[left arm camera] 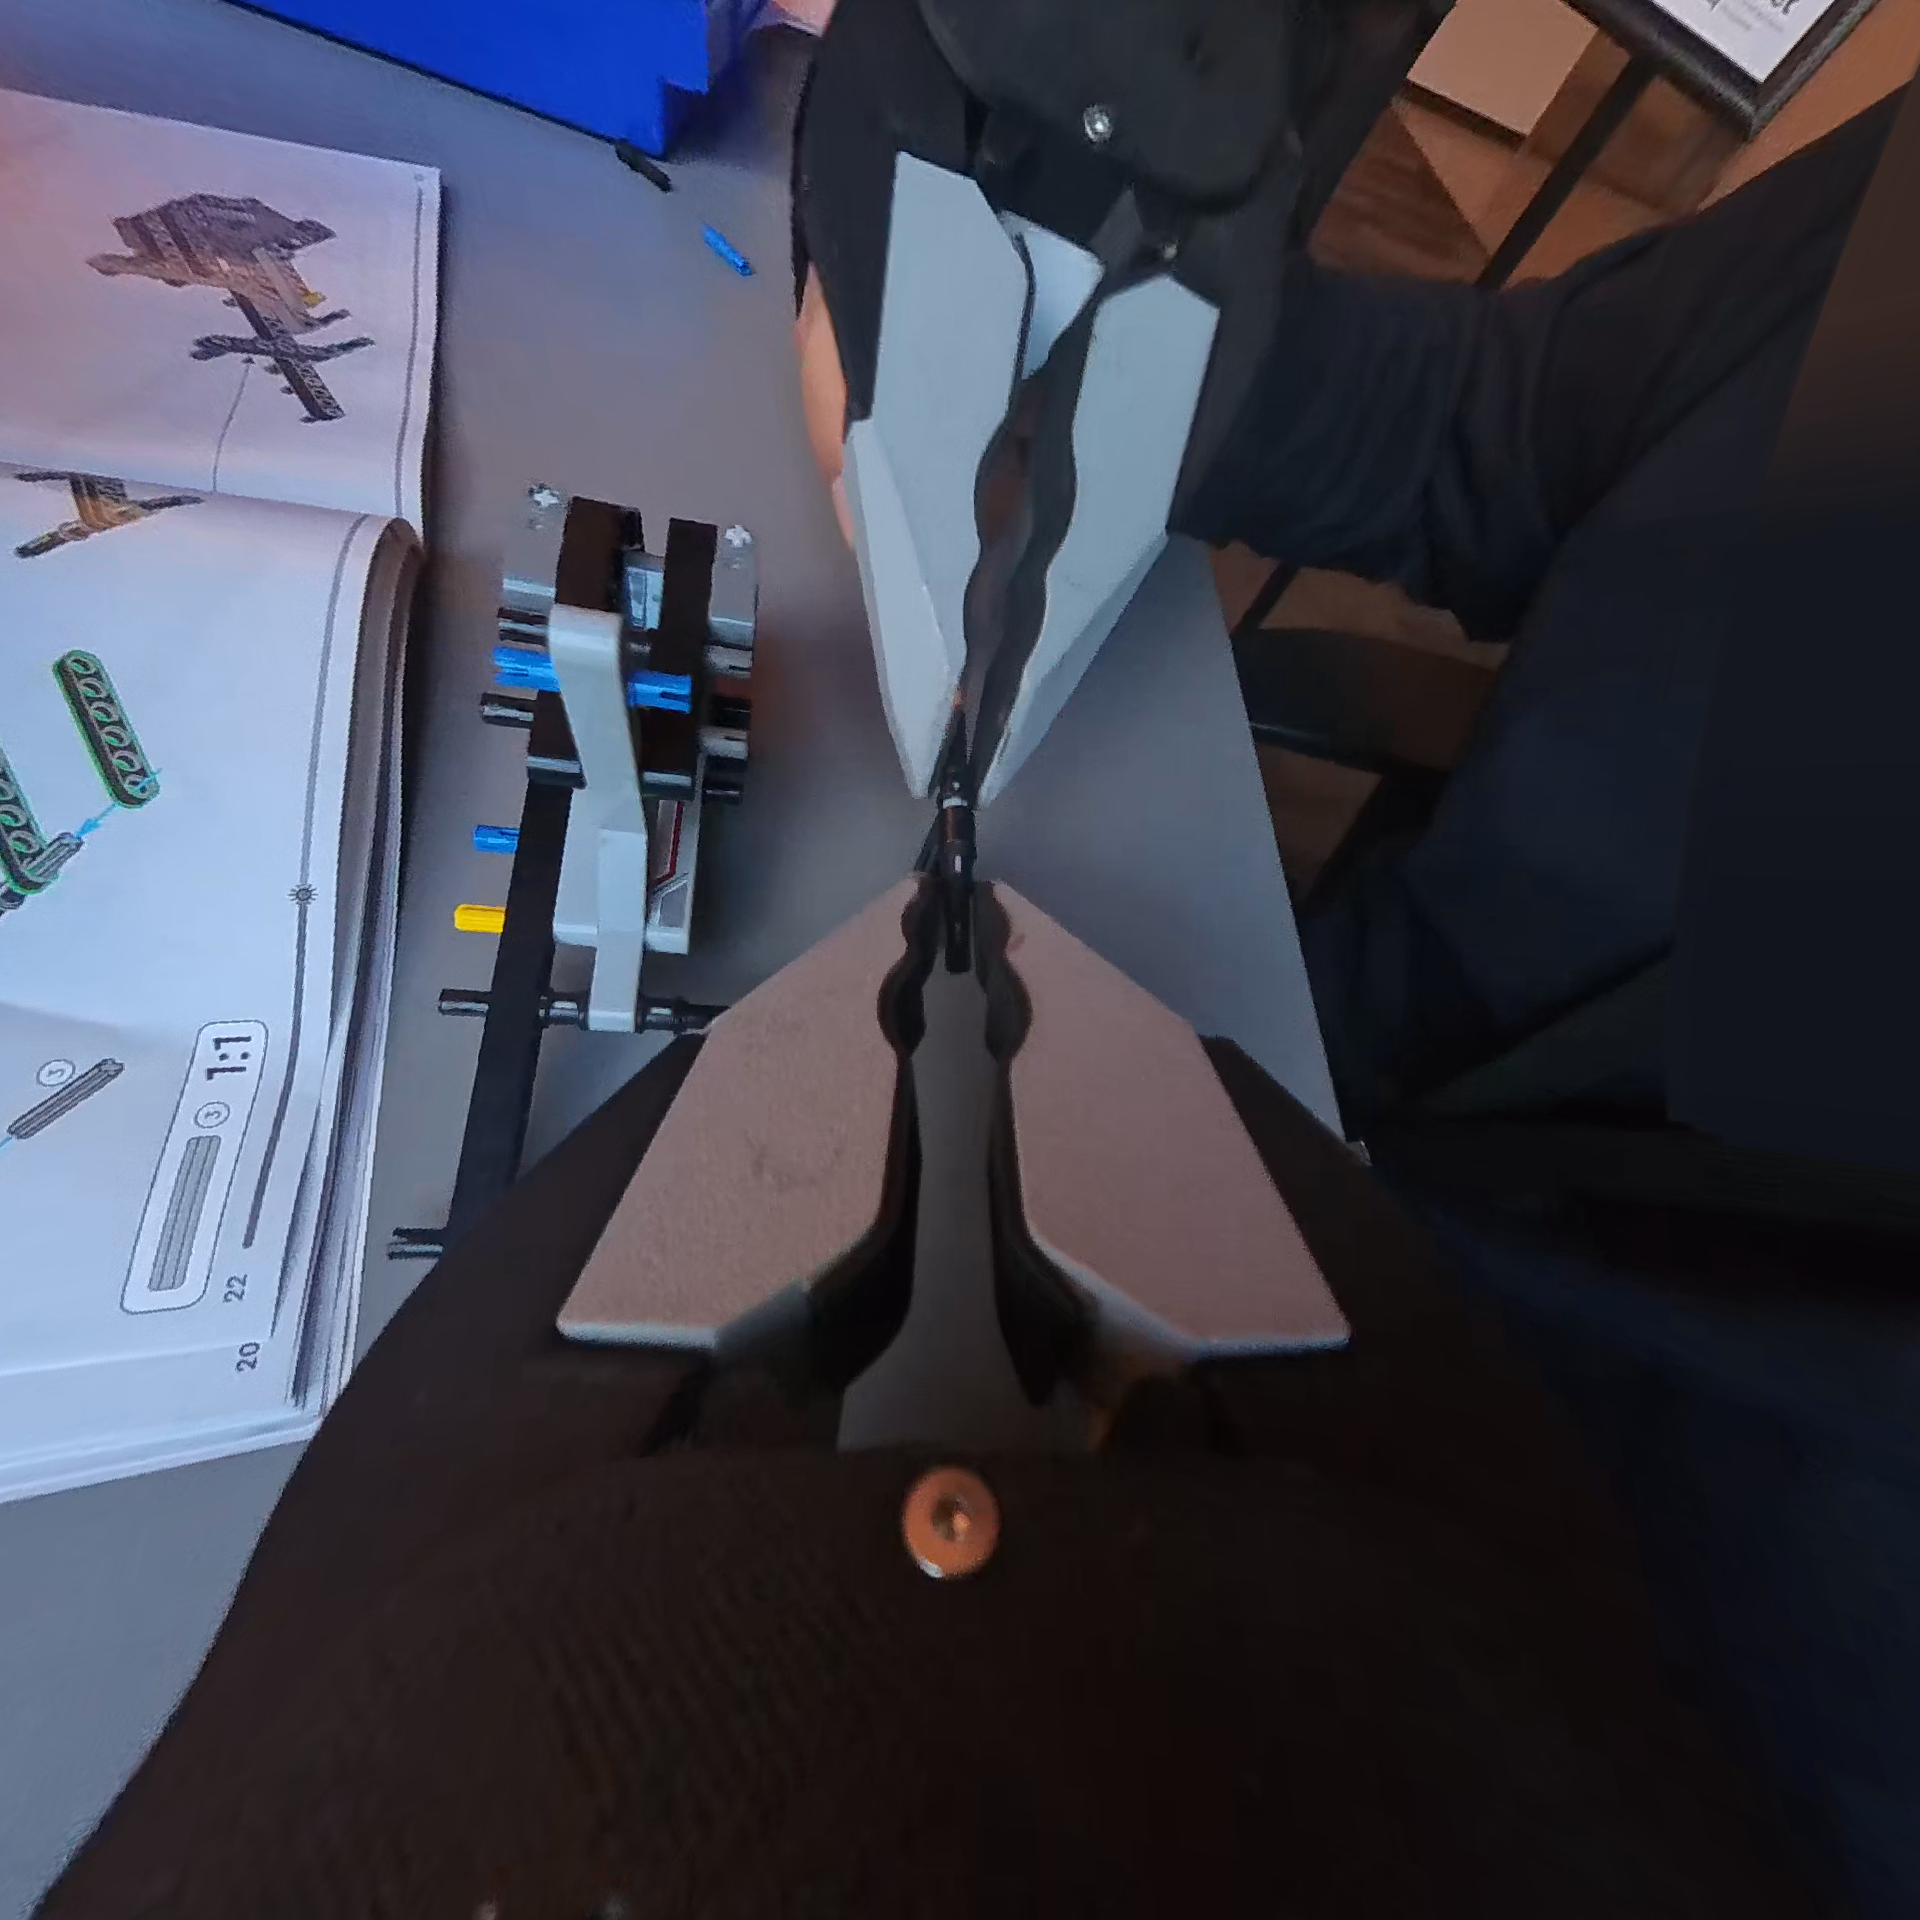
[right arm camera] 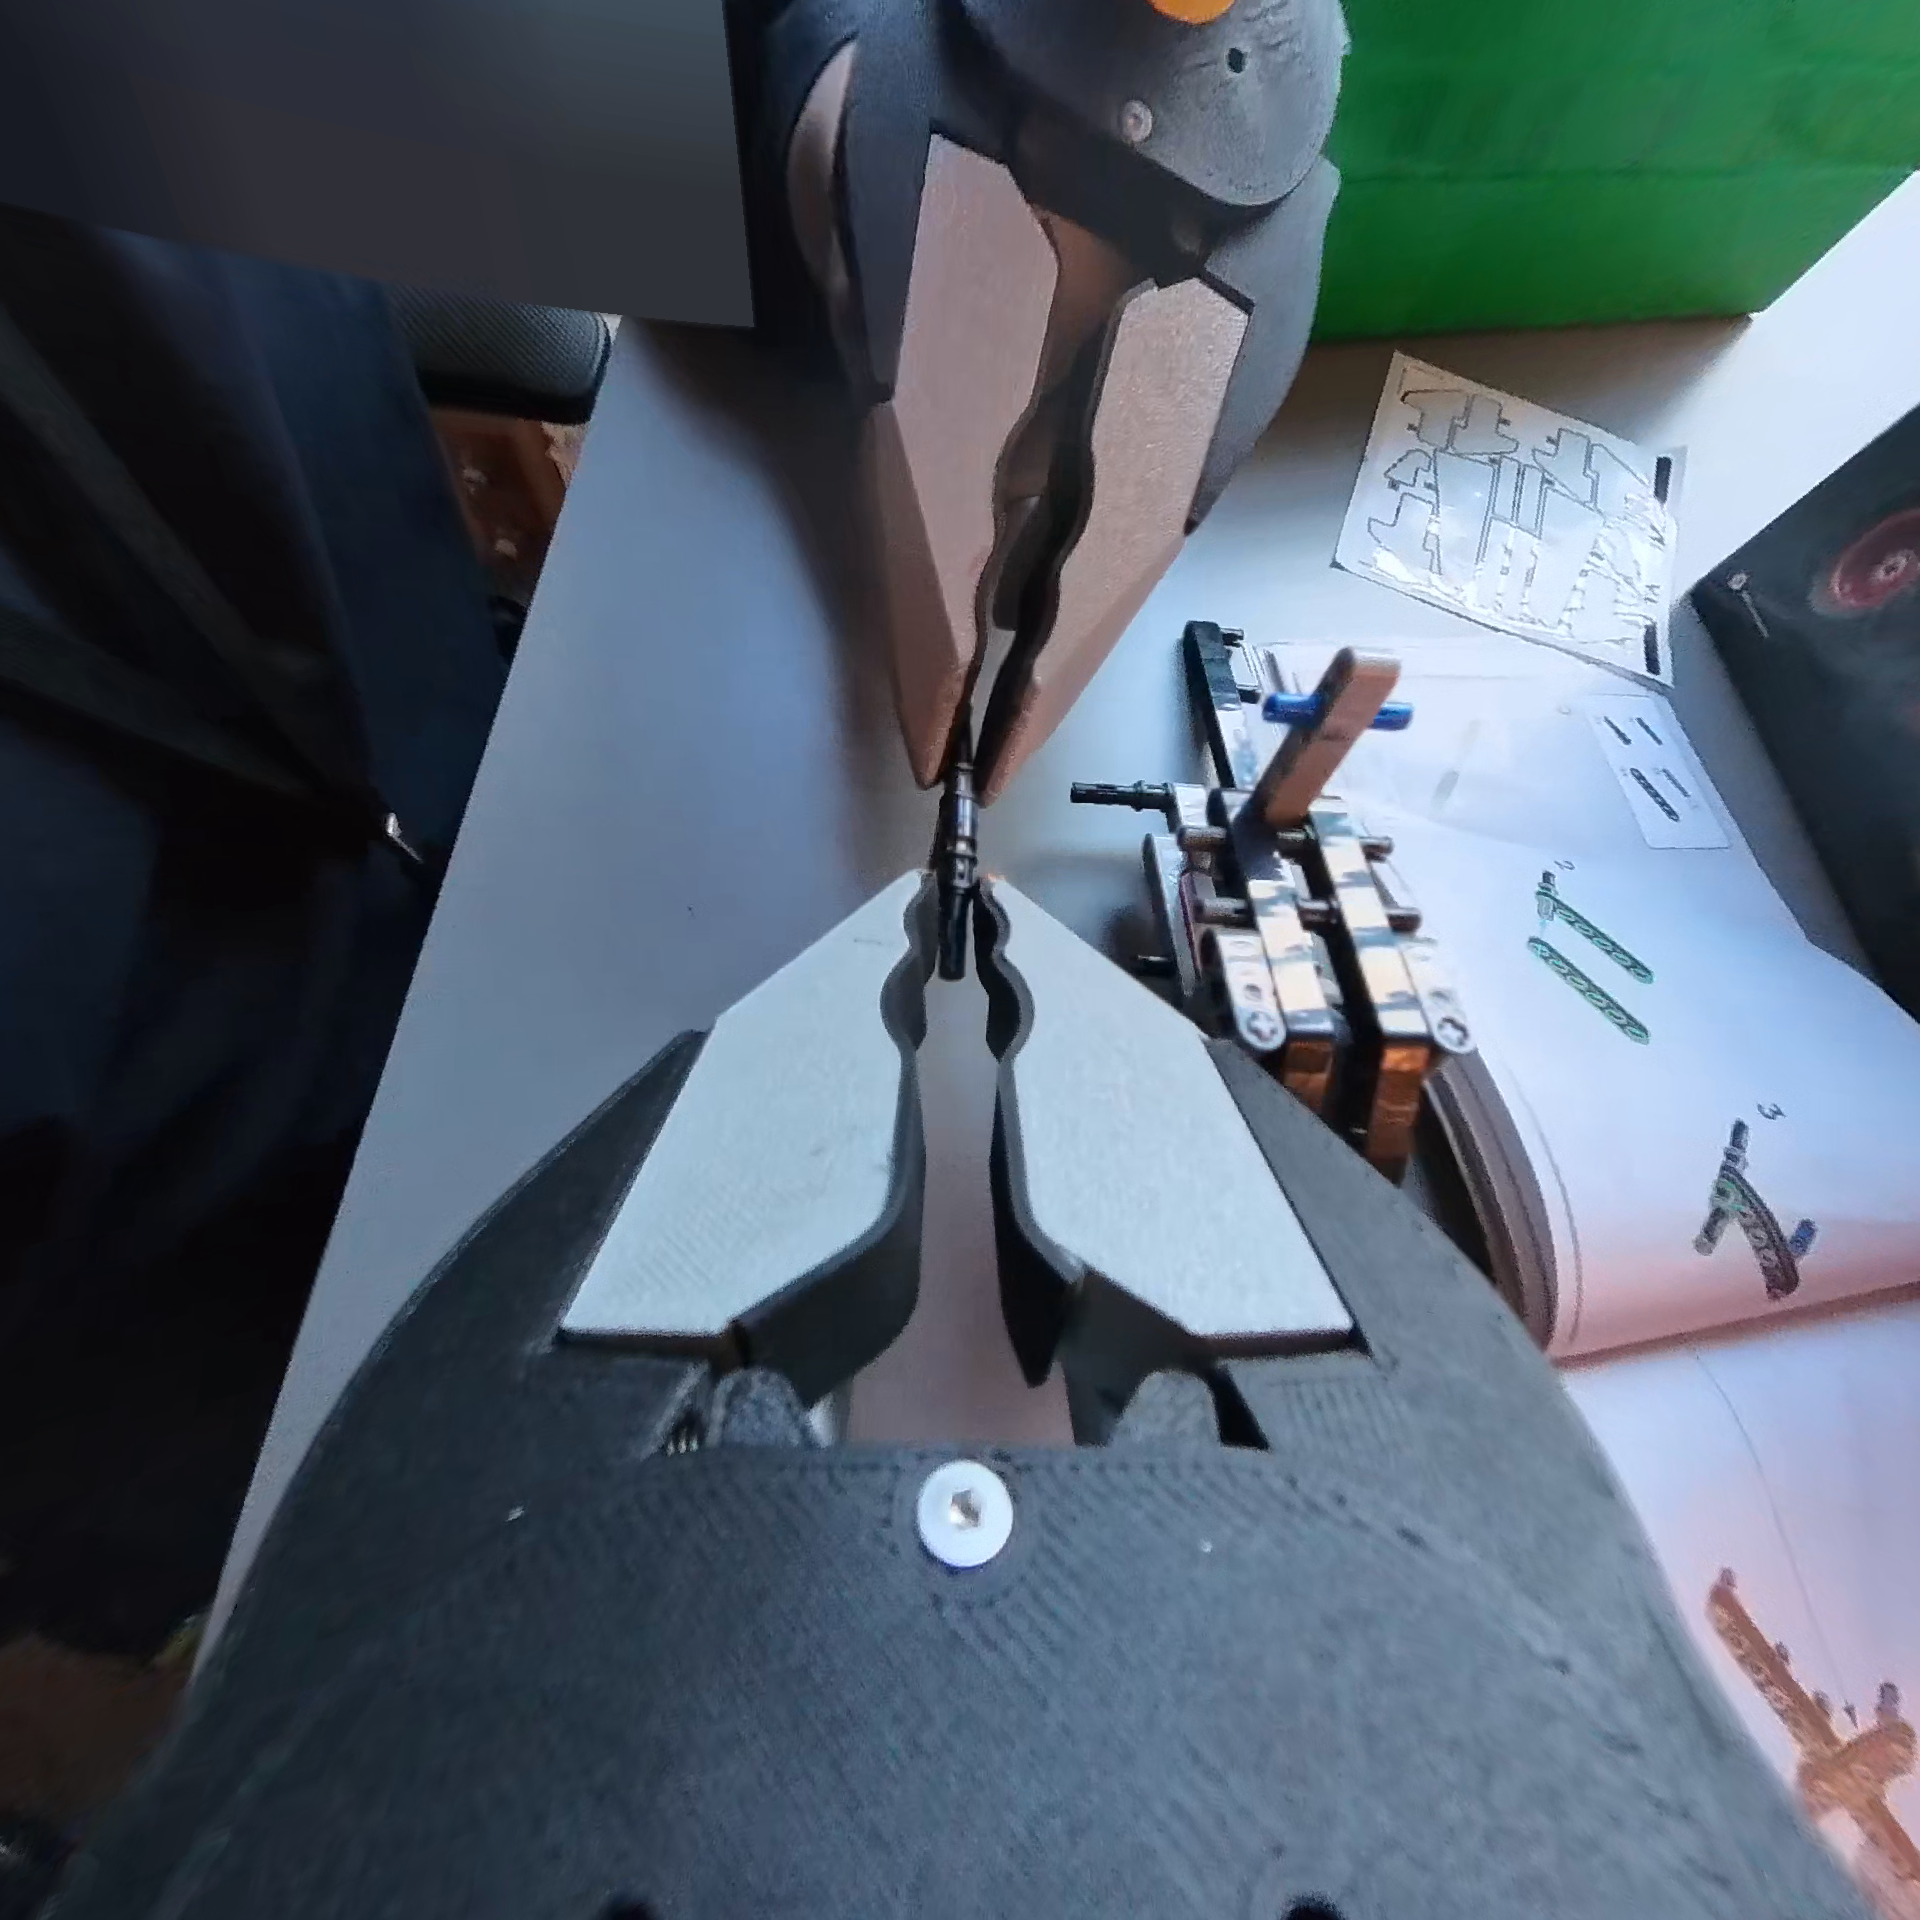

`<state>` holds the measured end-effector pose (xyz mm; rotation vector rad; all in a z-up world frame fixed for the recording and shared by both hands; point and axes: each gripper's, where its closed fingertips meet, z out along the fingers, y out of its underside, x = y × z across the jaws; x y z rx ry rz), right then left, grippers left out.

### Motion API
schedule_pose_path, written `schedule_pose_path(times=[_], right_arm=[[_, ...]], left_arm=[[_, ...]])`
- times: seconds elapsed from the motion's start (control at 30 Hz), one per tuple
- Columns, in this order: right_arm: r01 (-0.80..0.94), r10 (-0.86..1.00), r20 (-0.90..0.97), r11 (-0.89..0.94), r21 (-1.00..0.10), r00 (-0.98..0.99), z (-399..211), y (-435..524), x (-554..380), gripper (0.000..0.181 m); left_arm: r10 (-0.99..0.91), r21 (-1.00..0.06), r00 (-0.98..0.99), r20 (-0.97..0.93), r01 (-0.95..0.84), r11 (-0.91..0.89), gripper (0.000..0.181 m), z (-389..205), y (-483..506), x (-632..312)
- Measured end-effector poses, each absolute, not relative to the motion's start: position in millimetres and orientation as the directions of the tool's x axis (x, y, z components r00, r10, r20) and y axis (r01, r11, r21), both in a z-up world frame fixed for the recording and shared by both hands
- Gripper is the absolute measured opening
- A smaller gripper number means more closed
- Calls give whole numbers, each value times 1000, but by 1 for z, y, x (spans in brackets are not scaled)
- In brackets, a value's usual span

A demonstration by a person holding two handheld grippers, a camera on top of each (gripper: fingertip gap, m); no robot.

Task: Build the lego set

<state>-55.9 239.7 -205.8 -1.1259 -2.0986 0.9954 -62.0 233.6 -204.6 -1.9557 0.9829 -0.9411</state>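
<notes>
Two grippers tip to tip, left gripper (left arm camera: 951, 914) and right gripper (right arm camera: 951, 914) fingers each pinching one black pin (left arm camera: 954, 883).

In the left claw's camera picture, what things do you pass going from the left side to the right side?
Instruction booklet → half-built lego model → small black pin pinched between the two claws → person's dark sleeve.

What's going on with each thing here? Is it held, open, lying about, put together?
Left gripper: shut on one end of the black pin.
Right gripper: shut on the pin's other end.
Black pin: held in the air between both grippers, above the table.
Lego assembly: partly built, resting on the table, untouched.
Instruction booklet: lying open.
Loose blue pin: lying on the table.
Sticker sheet: lying flat.
</notes>
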Motion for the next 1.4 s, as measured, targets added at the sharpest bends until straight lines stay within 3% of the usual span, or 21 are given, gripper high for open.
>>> schedule_pose_path(times=[0.43,0.7,1.4], right_arm=[[405,885,64,274,-872,-461,-196,240,-60,3],[398,894,6,205,-894,-449,-192,242,-60,3],[457,877,105,343,-821,-469,-215,233,-63,2]], left_arm=[[-825,-841,423,374,-221,-494,12,-198,239,-64],[-849,-886,446,284,-215,-410,5,-191,241,-62],[-860,-834,430,274,-338,-435,3,-208,232,-63]])
